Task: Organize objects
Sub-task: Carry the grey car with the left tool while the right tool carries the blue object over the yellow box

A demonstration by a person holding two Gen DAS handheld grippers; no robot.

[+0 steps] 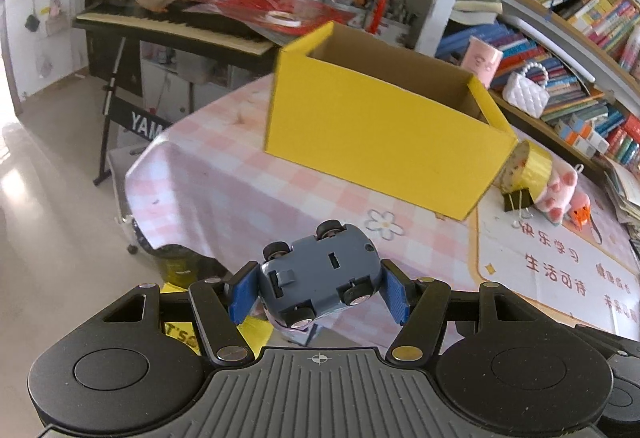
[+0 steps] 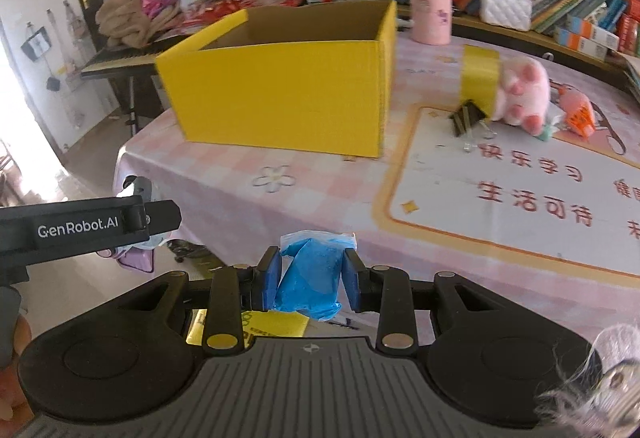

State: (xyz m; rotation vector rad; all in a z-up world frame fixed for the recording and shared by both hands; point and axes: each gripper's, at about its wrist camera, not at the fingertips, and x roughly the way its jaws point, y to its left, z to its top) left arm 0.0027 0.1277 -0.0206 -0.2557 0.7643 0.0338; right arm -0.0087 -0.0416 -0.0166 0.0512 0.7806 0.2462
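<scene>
Left wrist view first: the yellow cardboard box (image 1: pixel 372 142) is the biggest thing on the pink checked tablecloth (image 1: pixel 224 178), open at the top and, as far as its brown inside shows, with nothing in it. Take that box as the landmark. Just beside its right end lie a roll of yellow tape (image 1: pixel 524 168), a black binder clip (image 1: pixel 516 198) and a pink plush pig (image 1: pixel 560 190); behind the box stands a pink cup (image 1: pixel 482 60).

On the near side of the box, short of its front wall and off the cloth, the left gripper (image 1: pixel 320 292) is clamped on a blue-grey toy car (image 1: pixel 320 278), belly up, wheels showing, blue pads pressing its two ends. From the right wrist view, the right gripper (image 2: pixel 310 282) is closed tight on a crumpled blue plastic packet (image 2: pixel 310 278), also on the near side of the box (image 2: pixel 280 86) and lower than its rim.

To my eye the step is carrying both items into the box. Done well, each gripper should clear the front wall before going forward, so nothing knocks the light cardboard and shoves it. I'd take the car towards the left part and the packet towards the right, so the hands don't cross. Let go only once each item is well past the rim and low inside; the car could bounce or roll, and the packet may cling to a pad.
</scene>
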